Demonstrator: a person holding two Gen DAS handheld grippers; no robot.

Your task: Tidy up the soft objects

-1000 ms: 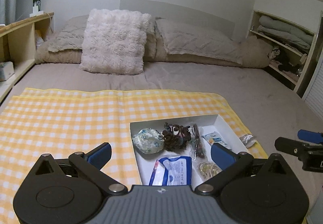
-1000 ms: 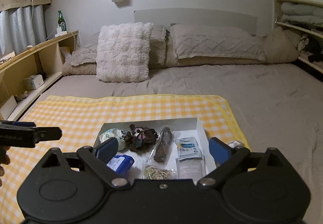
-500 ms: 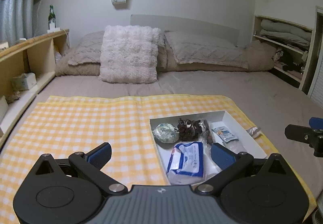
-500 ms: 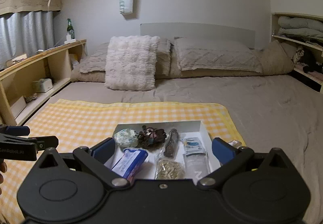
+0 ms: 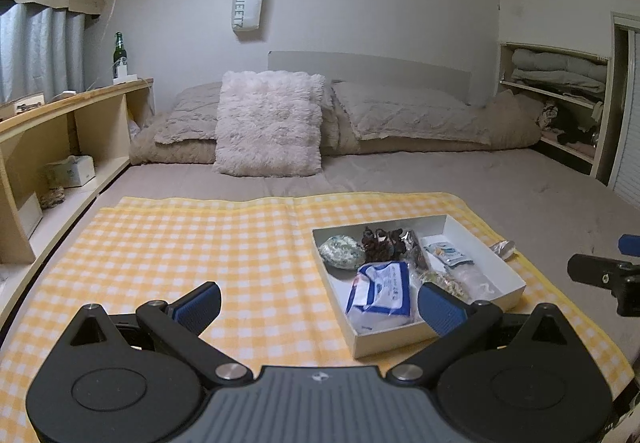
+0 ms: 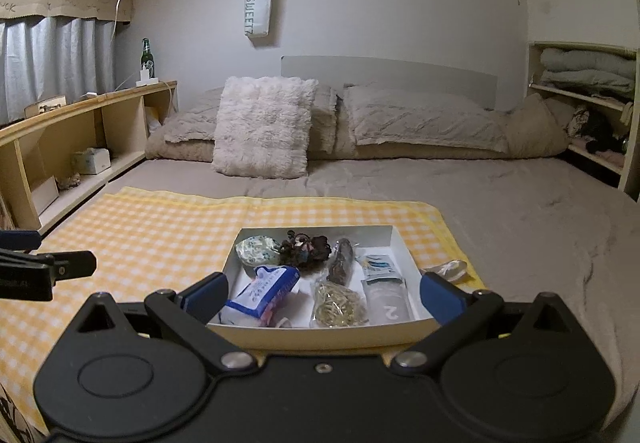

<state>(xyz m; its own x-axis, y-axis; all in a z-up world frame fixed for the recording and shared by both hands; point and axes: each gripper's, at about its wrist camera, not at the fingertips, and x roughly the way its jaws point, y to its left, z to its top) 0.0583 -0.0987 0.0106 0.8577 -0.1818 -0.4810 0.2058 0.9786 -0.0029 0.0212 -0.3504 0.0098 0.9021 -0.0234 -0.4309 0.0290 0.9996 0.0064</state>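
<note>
Hovering above a yellow checked cloth (image 5: pixel 192 243) spread over the near part of a bed (image 5: pixel 440 179), left gripper (image 5: pixel 320 303) with its blue-padded fingers (image 5: pixel 198 301) spread wide and nothing between them. Hanging likewise over the near edge of a white box (image 6: pixel 320 335), right gripper (image 6: pixel 324 291), fingers (image 6: pixel 440 297) splayed apart and holding nothing.

Sitting on the right part of the cloth, the box, shallow and open-topped, with the soft things lying loose inside. Resting at its far left corner, a pale floral pouch (image 6: pixel 256 249); just beside it, a dark tangle of scrunchies (image 6: pixel 306 249), individual pieces hard to separate. Lying near the front left, a blue-and-white tissue pack (image 6: pixel 266 293), its near end hiding behind the box wall in the right wrist view. Showing in the middle, a clear bag of rubber bands (image 6: pixel 338 305) and a dark narrow packet (image 6: pixel 340 261), contents too blurred for telling. Lying along the right wall, a small sachet (image 6: pixel 380 263) and a clear pouch (image 6: pixel 388 305) marked with something like a "2".

Peeking out just beyond the box's right side, a crumpled clear wrapper (image 6: pixel 446 269), partly covered by the right finger. Leaning against beige pillows (image 5: pixel 408 115) at the headboard, a fluffy white cushion (image 5: pixel 268 131). Cutting off at the frame edges, shelves on both sides.
</note>
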